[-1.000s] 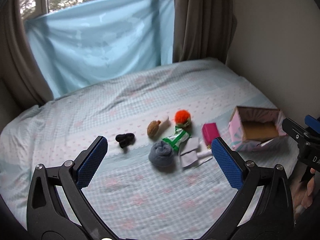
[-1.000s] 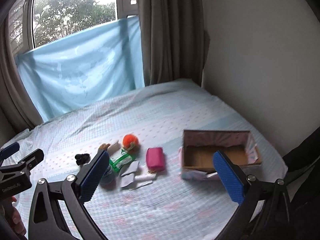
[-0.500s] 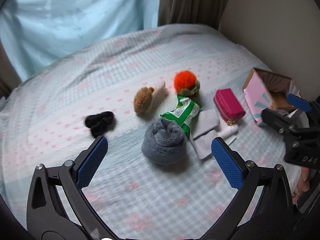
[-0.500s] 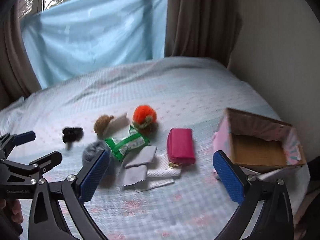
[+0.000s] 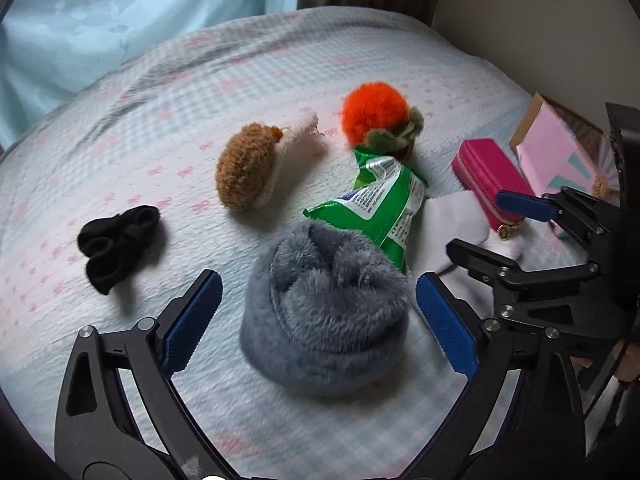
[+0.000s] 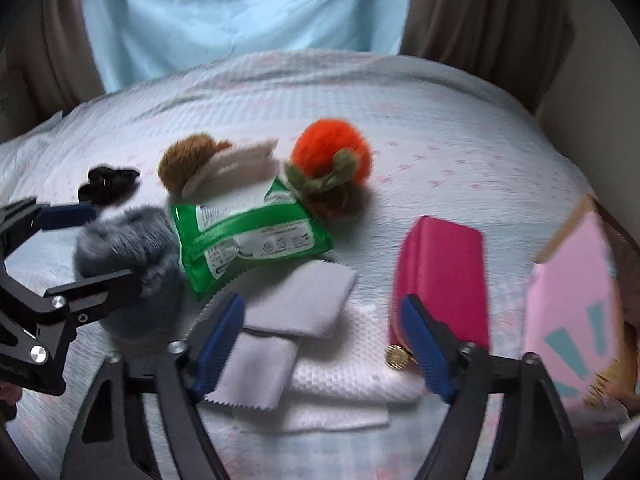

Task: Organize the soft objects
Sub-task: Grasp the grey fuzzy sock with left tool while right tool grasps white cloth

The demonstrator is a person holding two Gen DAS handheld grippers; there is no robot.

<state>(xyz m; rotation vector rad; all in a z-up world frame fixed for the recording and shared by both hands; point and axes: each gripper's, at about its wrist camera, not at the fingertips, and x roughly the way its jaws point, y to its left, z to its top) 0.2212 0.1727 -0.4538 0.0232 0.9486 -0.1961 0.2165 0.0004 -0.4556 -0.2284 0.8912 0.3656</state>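
Observation:
A grey fuzzy rolled sock (image 5: 324, 308) lies on the bed between the open jaws of my left gripper (image 5: 318, 324); I cannot tell if the pads touch it. It also shows in the right wrist view (image 6: 128, 248). My right gripper (image 6: 324, 344) is open over grey cloths (image 6: 304, 300) and a white towel (image 6: 352, 384). Nearby lie a green wipes pack (image 6: 248, 240), an orange plush (image 5: 374, 114), a brown hedgehog plush (image 5: 250, 168), black socks (image 5: 116, 240) and a magenta pouch (image 6: 442, 276).
A pink cardboard box (image 6: 572, 312) stands at the right edge of the bed, open side up. Curtains (image 6: 476, 12) and a blue sheet (image 6: 240, 12) hang behind the bed. A wall runs along the right.
Both grippers have moved down and forward toward the objects. The left now straddles the grey sock; the right is low over the cloths.

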